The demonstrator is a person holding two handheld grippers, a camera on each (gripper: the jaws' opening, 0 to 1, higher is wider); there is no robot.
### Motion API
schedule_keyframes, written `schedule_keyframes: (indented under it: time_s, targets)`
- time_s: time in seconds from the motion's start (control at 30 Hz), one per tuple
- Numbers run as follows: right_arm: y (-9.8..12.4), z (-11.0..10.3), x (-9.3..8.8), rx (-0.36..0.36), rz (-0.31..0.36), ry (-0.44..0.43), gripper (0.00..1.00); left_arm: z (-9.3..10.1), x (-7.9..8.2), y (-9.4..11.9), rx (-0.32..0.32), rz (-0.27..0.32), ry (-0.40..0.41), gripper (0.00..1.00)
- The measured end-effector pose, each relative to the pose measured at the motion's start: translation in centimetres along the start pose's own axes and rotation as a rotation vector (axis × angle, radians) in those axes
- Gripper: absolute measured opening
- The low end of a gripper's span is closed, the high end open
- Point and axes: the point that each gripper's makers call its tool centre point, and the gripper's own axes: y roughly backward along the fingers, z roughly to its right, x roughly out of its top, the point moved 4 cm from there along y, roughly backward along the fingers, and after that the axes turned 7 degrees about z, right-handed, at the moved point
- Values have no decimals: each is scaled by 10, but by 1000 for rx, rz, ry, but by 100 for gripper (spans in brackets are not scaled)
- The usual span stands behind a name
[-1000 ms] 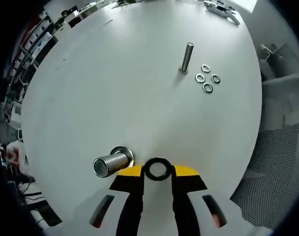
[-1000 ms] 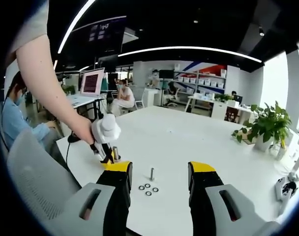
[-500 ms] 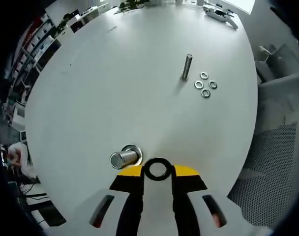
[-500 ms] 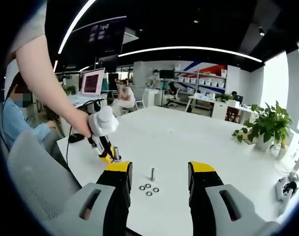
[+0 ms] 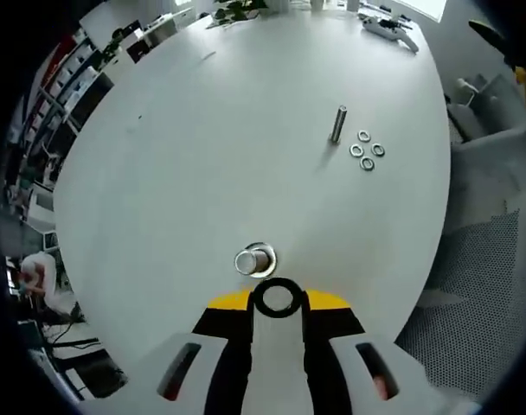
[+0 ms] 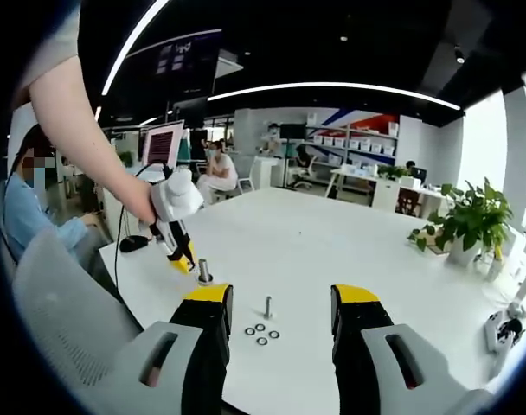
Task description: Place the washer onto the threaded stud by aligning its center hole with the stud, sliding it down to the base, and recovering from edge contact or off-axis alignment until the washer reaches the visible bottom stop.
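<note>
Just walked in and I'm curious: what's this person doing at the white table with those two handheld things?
A person is fitting washers onto upright studs. The left tool is shut on a dark washer and hovers just beside the near stud, not yet over it. A second stud stands farther off with four loose washers beside it on the white table. The right tool is open and holds nothing.

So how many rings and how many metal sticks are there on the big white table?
Washers: 5, four loose ones and one held in the left gripper
Studs: 2, a near stud and a far stud
Total: 7
</note>
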Motion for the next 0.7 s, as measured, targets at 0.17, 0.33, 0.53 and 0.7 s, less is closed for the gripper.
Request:
schedule_keyframes:
  time_s: [0.17, 0.33, 0.53, 0.7]
  targets:
    - [0, 0, 0, -3, 3, -1, 48, -3, 7, 2, 6, 8, -20, 19]
    - [1, 1, 1, -6, 4, 0, 48, -6, 12, 3, 13, 6, -38, 19]
    - [1, 1, 1, -9, 7, 0, 48, -10, 19, 2, 19, -1, -52, 19]
    - [1, 2, 0, -12, 7, -1, 48, -12, 22, -3, 21, -19, -68, 19]
